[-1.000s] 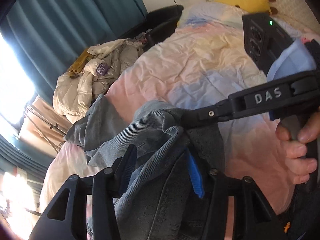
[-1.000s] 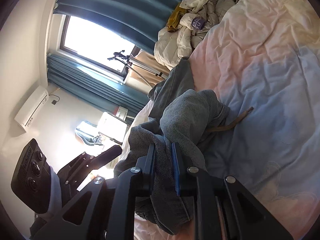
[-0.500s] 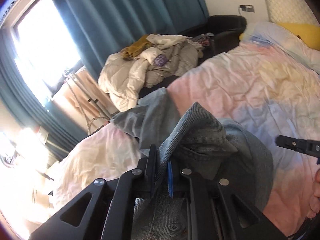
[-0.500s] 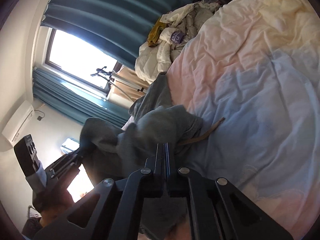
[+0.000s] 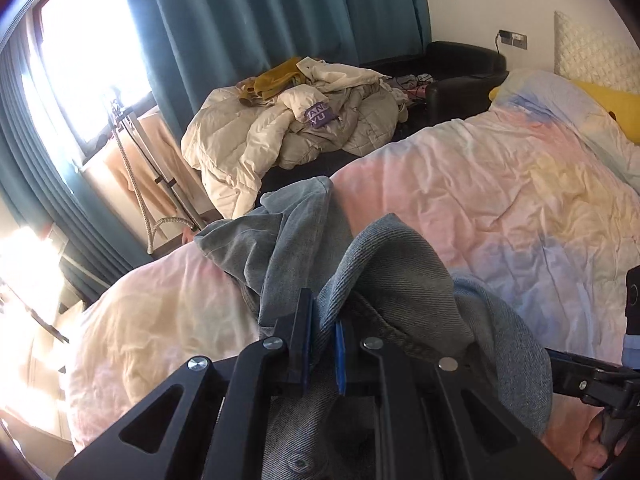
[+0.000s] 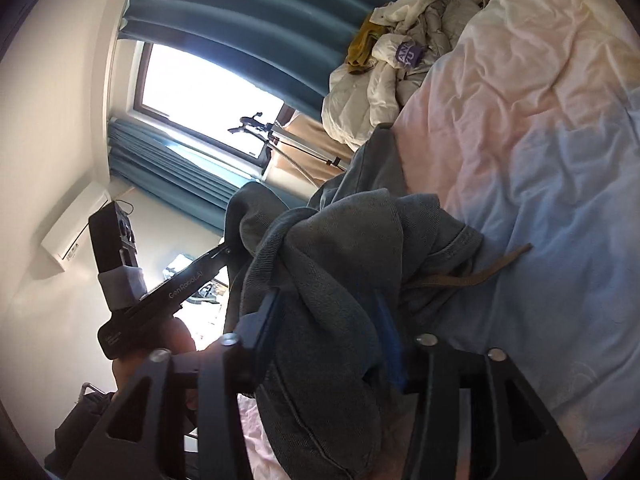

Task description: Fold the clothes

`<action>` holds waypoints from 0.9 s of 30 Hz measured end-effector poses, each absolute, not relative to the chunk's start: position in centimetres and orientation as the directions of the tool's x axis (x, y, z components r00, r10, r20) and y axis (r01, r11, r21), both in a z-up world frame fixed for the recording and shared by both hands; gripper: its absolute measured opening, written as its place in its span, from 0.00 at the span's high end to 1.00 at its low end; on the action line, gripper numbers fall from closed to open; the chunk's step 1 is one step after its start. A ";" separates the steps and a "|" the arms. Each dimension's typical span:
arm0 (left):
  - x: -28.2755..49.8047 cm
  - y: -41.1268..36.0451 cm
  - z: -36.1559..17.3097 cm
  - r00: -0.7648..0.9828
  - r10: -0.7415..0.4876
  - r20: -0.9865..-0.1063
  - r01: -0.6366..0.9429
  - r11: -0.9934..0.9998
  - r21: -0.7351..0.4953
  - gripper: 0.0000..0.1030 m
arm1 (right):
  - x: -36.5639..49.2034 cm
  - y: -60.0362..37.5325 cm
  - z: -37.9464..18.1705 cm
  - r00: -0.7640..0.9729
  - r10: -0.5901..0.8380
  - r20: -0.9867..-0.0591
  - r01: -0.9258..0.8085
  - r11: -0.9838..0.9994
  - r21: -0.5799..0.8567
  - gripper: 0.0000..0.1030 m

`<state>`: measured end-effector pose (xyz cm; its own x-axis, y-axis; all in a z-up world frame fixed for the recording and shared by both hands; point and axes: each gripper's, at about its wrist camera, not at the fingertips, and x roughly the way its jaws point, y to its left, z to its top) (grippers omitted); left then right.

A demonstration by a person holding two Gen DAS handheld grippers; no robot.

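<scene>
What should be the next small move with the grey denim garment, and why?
Probably pull the right gripper back off the denim garment: its jaws are opening with bunched cloth between them, while the left gripper is shut on a fold.

Daylight flooding in through window [image 5: 76,80], glare blowing out left edge; fisheye bending, darkening corners; near jeans [image 6: 320,300] lying shadowed.

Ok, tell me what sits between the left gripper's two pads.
A pinched fold of the grey denim garment sits in the left gripper, shown in the left wrist view.
</scene>
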<state>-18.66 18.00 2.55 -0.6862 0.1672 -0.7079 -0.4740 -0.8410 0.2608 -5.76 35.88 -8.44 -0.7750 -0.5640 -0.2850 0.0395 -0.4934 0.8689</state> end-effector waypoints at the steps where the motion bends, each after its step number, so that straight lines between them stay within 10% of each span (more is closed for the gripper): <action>1: -18.5 17.9 2.7 -0.682 0.170 -0.711 -0.480 -0.838 0.260 0.91 | -6.0 35.9 -8.6 -0.781 -0.562 -0.273 0.047 -0.489 0.871 0.47; 7: -16.1 16.9 3.9 -0.673 0.199 -0.713 -0.506 -0.826 0.246 0.91 | -4.6 38.7 -6.5 -0.872 -0.482 -0.089 0.134 -0.409 0.903 0.36; 13: -13.1 16.4 3.5 -0.679 0.190 -0.709 -0.497 -0.829 0.255 0.91 | -5.9 34.2 -7.3 -0.756 -0.629 -0.183 0.157 -0.445 0.882 0.33; 16: -11.9 16.0 3.8 -0.702 0.154 -0.695 -0.456 -0.847 0.273 0.91 | -5.2 32.7 -6.3 -0.776 -0.520 -0.357 0.084 -0.646 0.759 0.84; 27: -15.7 12.9 5.8 -0.713 0.071 -0.698 -0.223 -0.966 0.129 0.93 | -1.2 37.6 -9.6 -0.812 -0.380 -0.443 -0.229 -0.490 0.841 0.89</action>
<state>-15.66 12.94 5.84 -0.7128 0.0714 -0.6977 -0.2234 -0.9661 0.1293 -1.23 37.64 -9.59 -0.8123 -0.3796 -0.4427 -0.2293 -0.4901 0.8410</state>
